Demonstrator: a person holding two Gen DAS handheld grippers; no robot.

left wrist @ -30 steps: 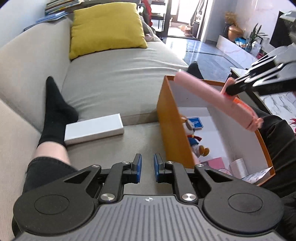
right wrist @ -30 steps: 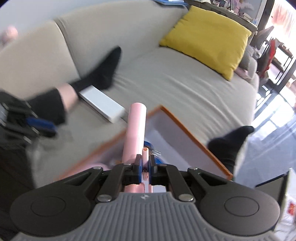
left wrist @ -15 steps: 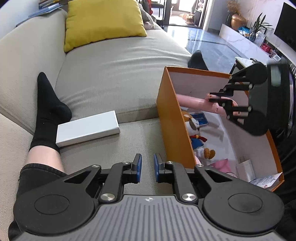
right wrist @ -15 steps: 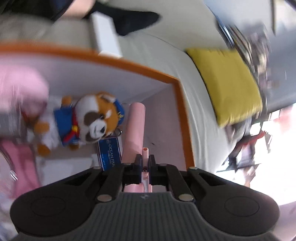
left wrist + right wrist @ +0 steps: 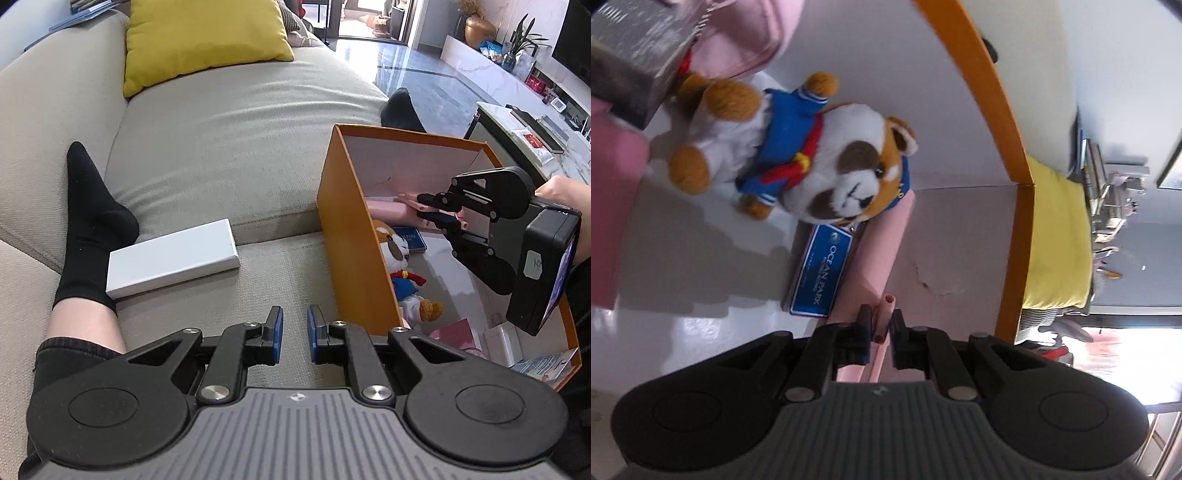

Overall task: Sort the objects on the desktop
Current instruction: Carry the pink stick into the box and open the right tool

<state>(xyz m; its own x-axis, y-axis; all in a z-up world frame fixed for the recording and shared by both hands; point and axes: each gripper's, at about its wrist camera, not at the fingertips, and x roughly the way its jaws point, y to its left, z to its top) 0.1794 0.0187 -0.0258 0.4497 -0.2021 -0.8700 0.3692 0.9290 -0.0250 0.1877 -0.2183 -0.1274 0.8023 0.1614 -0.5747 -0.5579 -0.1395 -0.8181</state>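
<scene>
An orange box (image 5: pixel 347 236) stands on the sofa. My right gripper (image 5: pixel 424 210) is inside it, shut on a pink tube-shaped case (image 5: pixel 384 208) that lies along the box's far wall. In the right wrist view the pink case (image 5: pixel 886 251) runs ahead of the right gripper (image 5: pixel 881 325), next to a plush toy (image 5: pixel 798 155) and a blue tag (image 5: pixel 822 269). My left gripper (image 5: pixel 295 332) is open and empty above the sofa seat. A white flat box (image 5: pixel 170 258) lies ahead of it to the left.
A yellow cushion (image 5: pixel 199 37) leans at the sofa's back. A leg in a black sock (image 5: pixel 88 229) lies left of the white box. The orange box also holds pink items (image 5: pixel 613 199), a dark carton (image 5: pixel 631 74) and papers (image 5: pixel 543 365).
My right gripper has carried the pink case from above the box down into it and laid it along the far wall. The left gripper has stayed open in place.
</scene>
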